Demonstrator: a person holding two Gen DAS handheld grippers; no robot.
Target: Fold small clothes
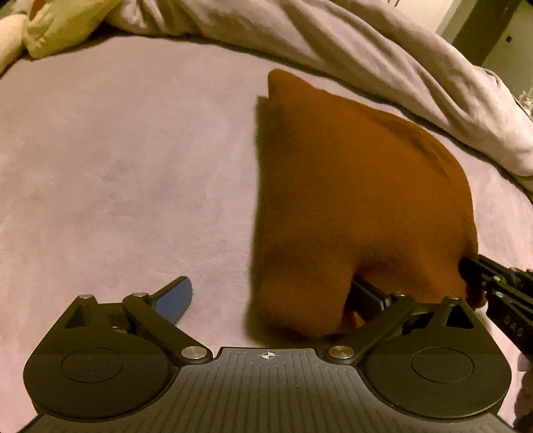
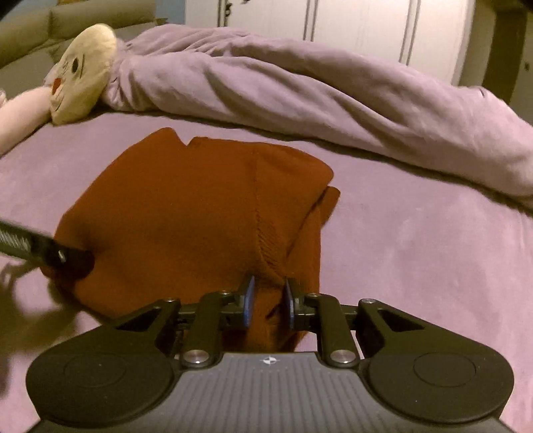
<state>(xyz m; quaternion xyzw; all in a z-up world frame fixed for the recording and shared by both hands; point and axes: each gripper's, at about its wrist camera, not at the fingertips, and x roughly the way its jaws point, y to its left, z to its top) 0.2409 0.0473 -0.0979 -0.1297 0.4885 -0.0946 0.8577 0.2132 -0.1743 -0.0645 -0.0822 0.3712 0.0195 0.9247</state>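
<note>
A rust-brown knitted garment (image 1: pixel 349 186) lies folded on the lilac bed sheet (image 1: pixel 116 166). My left gripper (image 1: pixel 269 289) stands wide open at its near left corner. Its left pad (image 1: pixel 175 299) is over bare sheet, and its right finger (image 1: pixel 364 296) is tucked under the cloth's edge. In the right wrist view the garment (image 2: pixel 186 206) fills the middle. My right gripper (image 2: pixel 269 293) is shut on a bunched fold at the garment's near edge, with cloth filling the narrow gap between the blue pads. One left finger (image 2: pixel 71 259) pokes the garment's left corner.
A crumpled lilac duvet (image 2: pixel 316 100) runs along the far side of the bed. A cream-faced plush doll (image 2: pixel 80 73) lies at the far left. White cupboard doors (image 2: pixel 333 20) stand behind the bed. Bare sheet (image 2: pixel 416 249) stretches to the right of the garment.
</note>
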